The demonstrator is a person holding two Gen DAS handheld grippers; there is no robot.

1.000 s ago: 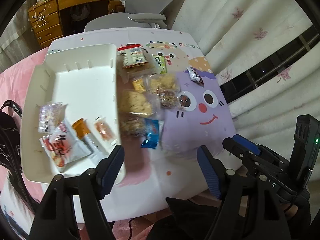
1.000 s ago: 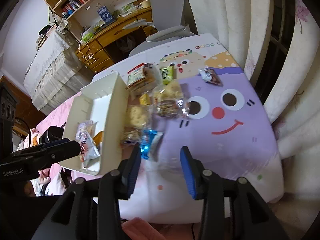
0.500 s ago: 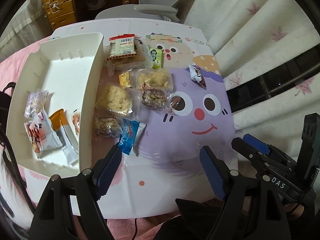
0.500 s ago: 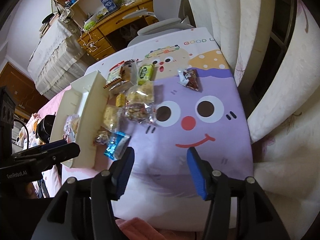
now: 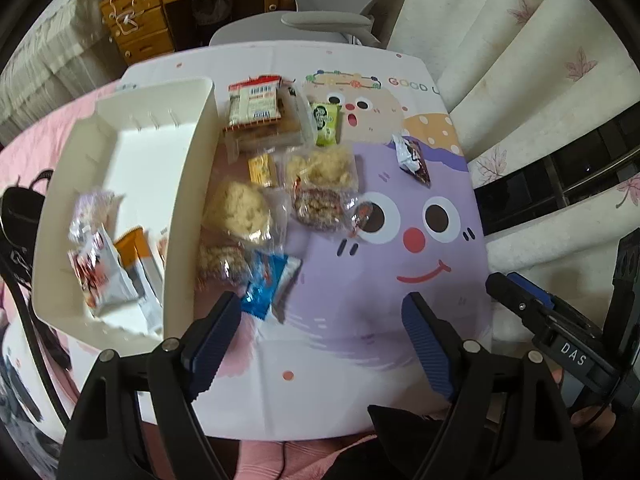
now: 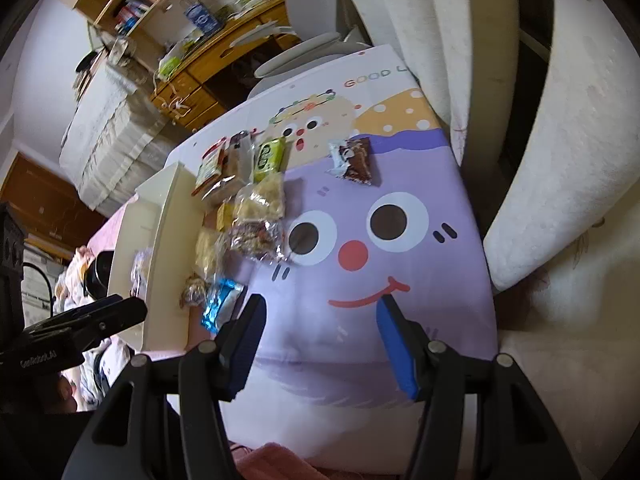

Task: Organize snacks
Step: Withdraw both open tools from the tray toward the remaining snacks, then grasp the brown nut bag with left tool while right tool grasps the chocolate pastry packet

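Now shifted from white tray [image 5: 188,184] toward loose snack packets [image 5: 276,200] on worktop [image 5: 360,320]; left gripper [image 5: 320,332] and right gripper [image 6: 320,340] fingers widened, empty, poised for another pick.

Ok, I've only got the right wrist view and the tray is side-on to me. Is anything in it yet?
Observer: Yes. The left wrist view shows a few packets at the near end of the tray, among them a red-and-white packet and an orange packet.
Operator: Is the far end free?
Observer: The far half shows only bare white floor.
Operator: And the left gripper? I just see it from the side.
Observer: The left gripper is open with nothing between its jaws, which have just been opening. The blue packet lies on the cloth right by its tray-side fingertip.
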